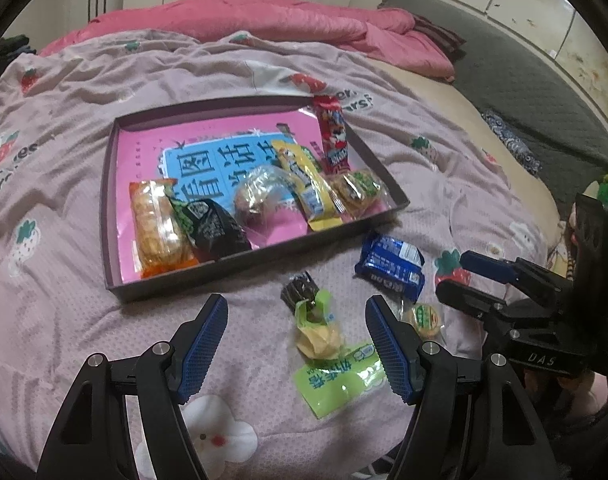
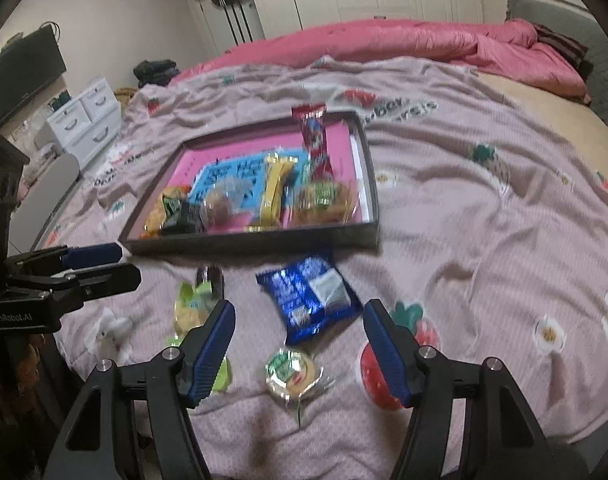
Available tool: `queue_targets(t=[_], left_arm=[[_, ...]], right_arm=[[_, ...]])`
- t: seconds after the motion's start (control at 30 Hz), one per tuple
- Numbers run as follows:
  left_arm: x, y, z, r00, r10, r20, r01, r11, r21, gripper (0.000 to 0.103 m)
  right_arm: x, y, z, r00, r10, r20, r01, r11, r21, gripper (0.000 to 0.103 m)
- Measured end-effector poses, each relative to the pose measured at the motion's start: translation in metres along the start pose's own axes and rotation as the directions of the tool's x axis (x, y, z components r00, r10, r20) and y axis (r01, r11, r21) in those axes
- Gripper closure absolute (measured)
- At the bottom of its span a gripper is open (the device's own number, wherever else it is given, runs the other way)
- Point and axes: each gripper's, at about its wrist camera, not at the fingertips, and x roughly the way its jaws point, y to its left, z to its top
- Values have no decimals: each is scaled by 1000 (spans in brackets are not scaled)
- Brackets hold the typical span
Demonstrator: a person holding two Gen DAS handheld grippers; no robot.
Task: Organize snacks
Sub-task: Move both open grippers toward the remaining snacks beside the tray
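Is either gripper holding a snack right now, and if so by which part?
Nothing is held. The left gripper and right gripper both hover with open jaws above loose snacks on the bedspread.

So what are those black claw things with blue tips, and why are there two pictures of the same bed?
They are grippers, tongs that a person holds, one in each hand. Each carries a small camera looking out along its own fingers, so you get two pictures of one moment. One picture looks from the left gripper, the other from the right gripper. Both are open and hold nothing.

On the bedspread sits a shallow box with several snacks already in it. Loose snacks lie in front of it: a blue packet, a green packet, a small dark sweet and a round biscuit in clear wrap. The left gripper is over the green packet, the right one over the biscuit.
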Motion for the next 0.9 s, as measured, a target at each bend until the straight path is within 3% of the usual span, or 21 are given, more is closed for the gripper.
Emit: queue_targets(t=[0.63,0.9], left_arm=[[28,-3,-15,994,-42,-102,41,999,-12,30],[40,-1,-19,989,-57,-137,51,998,-45,30]], right_arm=[[42,9,-19,975,-75,-210,66,996,-51,37],[49,13,-22,967,-84,-239,69,995,-69,36]])
